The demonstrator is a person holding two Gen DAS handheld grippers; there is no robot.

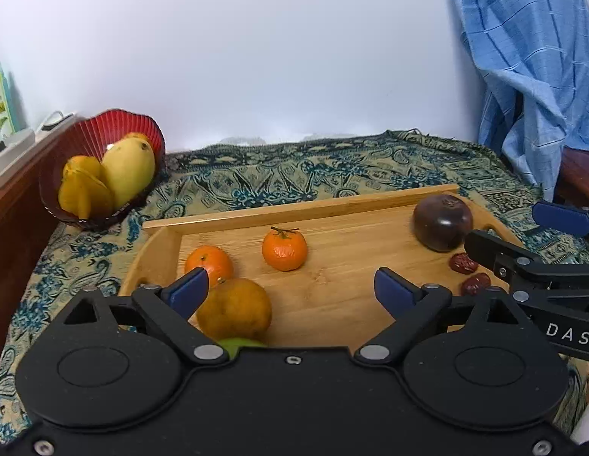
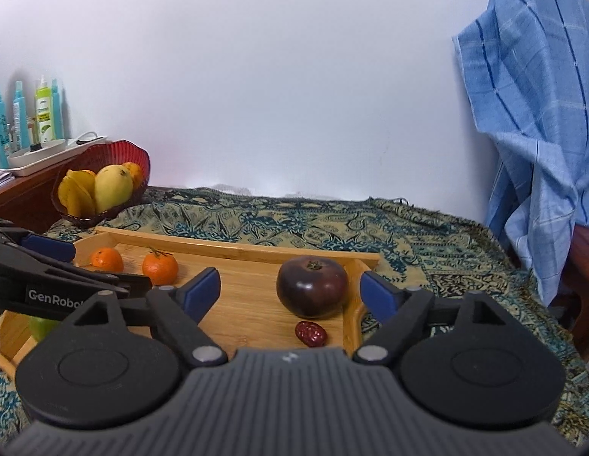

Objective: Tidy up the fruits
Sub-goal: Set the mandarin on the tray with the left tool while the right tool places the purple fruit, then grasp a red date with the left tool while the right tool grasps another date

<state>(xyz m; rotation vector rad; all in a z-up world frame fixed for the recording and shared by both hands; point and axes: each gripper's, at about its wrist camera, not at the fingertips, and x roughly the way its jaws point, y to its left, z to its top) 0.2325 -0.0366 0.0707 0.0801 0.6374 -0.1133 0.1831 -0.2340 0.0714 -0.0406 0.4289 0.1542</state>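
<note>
- Dark purple fruit [image 2: 312, 286] sits at the far right end of the wooden tray [image 2: 233, 247], two red dates [image 1: 470, 273] just beside it.
- Right hand-held gripper [image 2: 290, 293] is released, jaws spread wide, empty; the purple fruit lies straight ahead between its fingertips, so the right is nearer.
- Left hand-held gripper [image 1: 290, 289] is likewise released and empty, above the tray's left half near a yellow-orange fruit [image 1: 234, 308] and two tangerines [image 1: 284, 249].
- Red bowl [image 1: 100, 129] holding a mango [image 1: 129, 170] stands well apart, far left.
</note>
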